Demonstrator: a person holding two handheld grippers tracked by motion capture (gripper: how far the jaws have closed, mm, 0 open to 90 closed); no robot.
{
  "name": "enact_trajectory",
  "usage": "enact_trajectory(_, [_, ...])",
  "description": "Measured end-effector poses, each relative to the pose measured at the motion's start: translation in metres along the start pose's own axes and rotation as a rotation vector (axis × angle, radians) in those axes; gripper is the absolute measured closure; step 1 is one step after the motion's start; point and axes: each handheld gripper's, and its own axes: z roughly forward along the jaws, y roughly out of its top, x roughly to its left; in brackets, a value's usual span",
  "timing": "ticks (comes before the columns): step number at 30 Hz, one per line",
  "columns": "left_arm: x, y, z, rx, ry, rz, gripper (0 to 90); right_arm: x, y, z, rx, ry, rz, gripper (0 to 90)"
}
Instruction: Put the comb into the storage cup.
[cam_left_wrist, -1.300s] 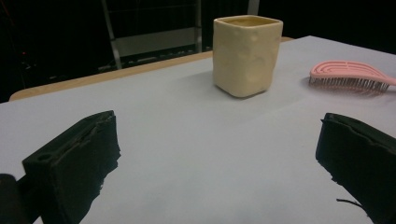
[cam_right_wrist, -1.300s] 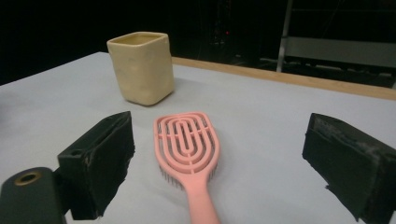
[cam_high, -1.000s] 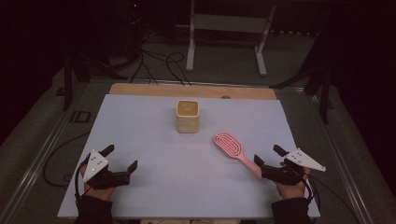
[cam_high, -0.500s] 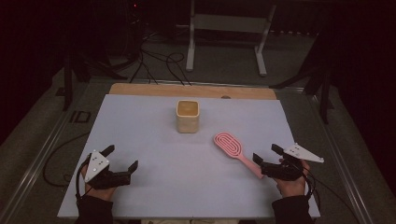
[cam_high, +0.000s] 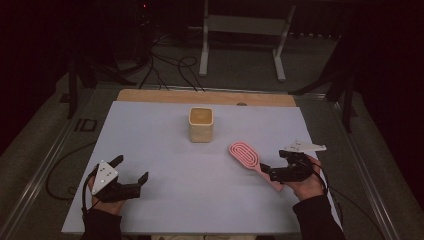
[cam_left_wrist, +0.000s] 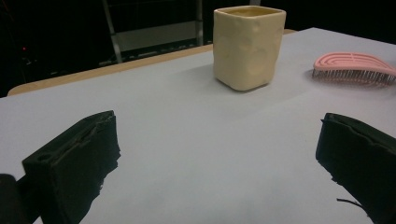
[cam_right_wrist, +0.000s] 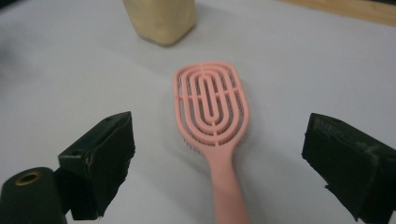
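Right gripper (cam_high: 274, 170): jaws released, straddling brush (cam_right_wrist: 212, 121) handle, no contact | Brush: flat on desk (cam_high: 165, 145), bristles down, head toward cup (cam_high: 201, 124), near it, apart | Left gripper (cam_high: 131, 172): jaws released, holding nothing, at desk's near left, well apart from cup

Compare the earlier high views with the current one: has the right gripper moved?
Yes. The right gripper has shifted left along the table, closing on the pink brush; its open jaws now straddle the handle.
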Motion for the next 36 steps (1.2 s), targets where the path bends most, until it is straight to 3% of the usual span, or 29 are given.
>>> enact_trajectory(13, [-0.002, 0.000, 0.002, 0.012, -0.004, 0.011, 0.2, 0.003, 0.021, 0.023, 0.182, -0.024, -0.087, 10.1])
enact_trajectory(24, [-0.002, 0.000, 0.004, 0.020, -0.005, 0.016, 0.2, 0.001, 0.024, 0.045, 0.306, -0.026, -0.127, 10.6])
enact_trajectory(28, [-0.002, 0.000, 0.004, 0.021, -0.006, 0.017, 0.2, 0.001, 0.023, 0.055, 0.360, -0.006, -0.155, 13.5])
enact_trajectory(36, [-0.003, -0.001, 0.005, 0.027, -0.010, 0.018, 0.2, -0.003, 0.018, 0.070, 0.466, -0.009, -0.140, 22.2])
